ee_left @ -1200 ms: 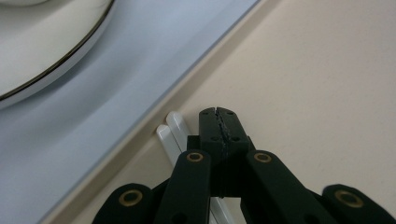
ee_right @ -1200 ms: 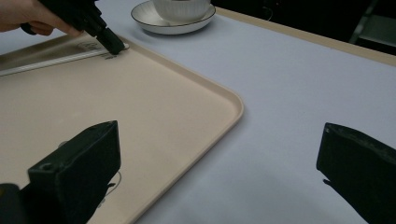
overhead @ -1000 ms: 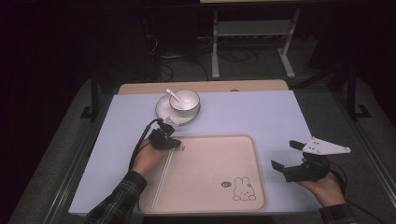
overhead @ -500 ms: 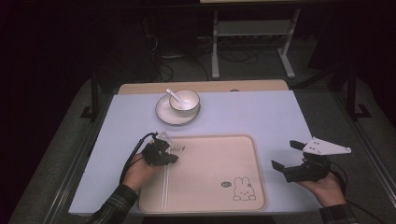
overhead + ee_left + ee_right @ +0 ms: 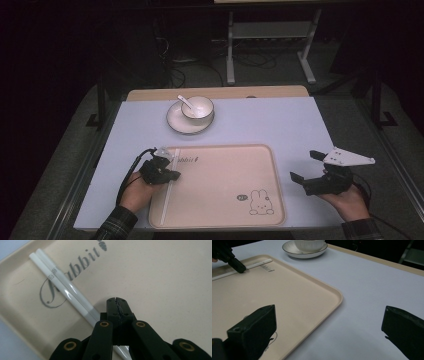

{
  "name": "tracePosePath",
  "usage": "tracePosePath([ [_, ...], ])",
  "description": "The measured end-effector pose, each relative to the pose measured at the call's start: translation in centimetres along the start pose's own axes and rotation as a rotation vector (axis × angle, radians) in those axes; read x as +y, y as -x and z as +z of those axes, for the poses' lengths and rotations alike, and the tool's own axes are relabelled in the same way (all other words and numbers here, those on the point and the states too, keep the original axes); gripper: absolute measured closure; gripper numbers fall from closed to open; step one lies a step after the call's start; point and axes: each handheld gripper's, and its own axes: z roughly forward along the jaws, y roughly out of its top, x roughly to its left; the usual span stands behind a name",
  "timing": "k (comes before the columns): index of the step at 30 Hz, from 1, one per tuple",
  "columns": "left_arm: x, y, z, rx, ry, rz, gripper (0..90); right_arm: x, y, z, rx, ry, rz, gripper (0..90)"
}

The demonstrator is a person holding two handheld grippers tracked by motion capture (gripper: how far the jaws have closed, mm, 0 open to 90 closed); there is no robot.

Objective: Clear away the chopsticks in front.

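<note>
Light falls from overhead onto the bench (image 5: pixel 280 120), leaving the room beyond it almost black. The tray (image 5: pixel 220 170) is evenly lit, with soft shadows. Glare streaks the chopsticks (image 5: pixel 67 293) on the tray. Close up, the right gripper's jaws blur.

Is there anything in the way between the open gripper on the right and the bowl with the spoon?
Nothing visible. The right gripper sits open beside the tray, and bare table lies between it and the bowl on its saucer.
</note>
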Motion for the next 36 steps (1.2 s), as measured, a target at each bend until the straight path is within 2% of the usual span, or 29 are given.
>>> tracePosePath([
  [8, -0.2, -0.2, -0.2, -0.001, 0.007, -0.010, 89.8, 0.0, 0.0, 0.0, 0.001, -0.002, -0.002, 0.0],
  [13, 0.3, 0.0, -1.1, -0.016, 0.071, 0.006, 87.1, -0.1, 0.0, 0.1, 0.000, -0.007, -0.005, 0.0],
  [17, 0.4, 0.3, -2.3, -0.017, 0.149, 0.018, 71.7, -0.1, 0.0, 0.1, 0.000, -0.009, -0.005, 0.0],
  [21, 0.1, 0.5, -3.5, -0.024, 0.224, 0.033, 51.8, -0.1, 0.0, 0.0, 0.000, -0.006, -0.003, 0.0],
  [28, -0.9, 0.5, -5.2, 0.027, 0.317, 0.061, 26.8, -0.1, 0.0, 0.0, 0.001, -0.005, -0.006, 0.0],
  [32, -1.9, 0.5, -6.0, 0.042, 0.343, 0.073, 20.1, 0.0, -0.1, 0.0, 0.003, -0.003, -0.007, 0.0],
  [36, -2.8, 0.4, -7.0, 0.067, 0.367, 0.079, 18.3, 0.0, -0.2, 0.0, 0.005, -0.003, -0.007, 0.0],
])
